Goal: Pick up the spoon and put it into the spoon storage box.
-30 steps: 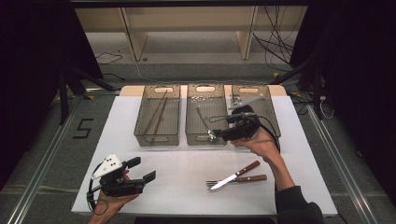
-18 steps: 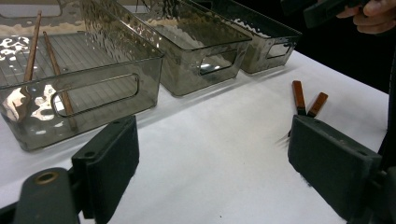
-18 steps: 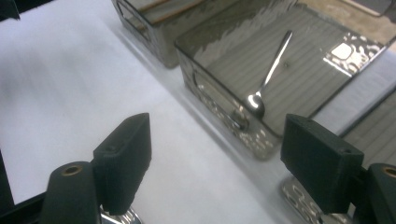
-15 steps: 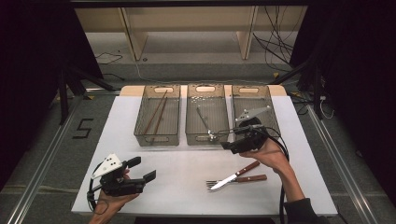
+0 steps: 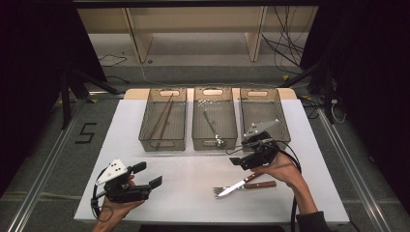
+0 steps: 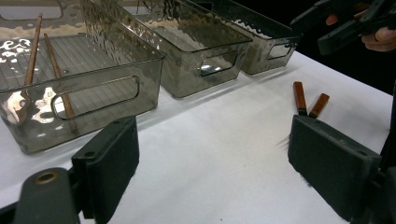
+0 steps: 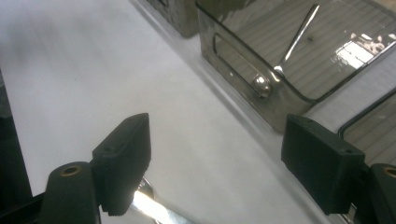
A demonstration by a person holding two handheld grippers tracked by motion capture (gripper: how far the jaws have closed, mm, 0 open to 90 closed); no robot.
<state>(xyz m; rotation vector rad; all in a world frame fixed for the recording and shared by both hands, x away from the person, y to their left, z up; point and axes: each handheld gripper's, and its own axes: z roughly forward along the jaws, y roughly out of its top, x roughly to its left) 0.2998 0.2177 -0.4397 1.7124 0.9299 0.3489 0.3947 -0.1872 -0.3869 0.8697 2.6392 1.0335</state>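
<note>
A knife and a fork, both with wooden handles, lie together on the white table near its front right. My right gripper hovers just behind them, open and empty, jaws pointing left. In the right gripper view the gripper looks past the knife blade at the middle bin with its spoon. My left gripper is open and empty at the front left. In the left gripper view the gripper faces the two handles.
Three clear bins stand in a row at the back: the left bin holds chopsticks, the middle bin a spoon, and nothing shows in the right bin. Shelving and cables lie beyond the table.
My right gripper has drawn back from over the bins toward the front, and down to just behind the knife and fork. The left gripper has stayed put.
</note>
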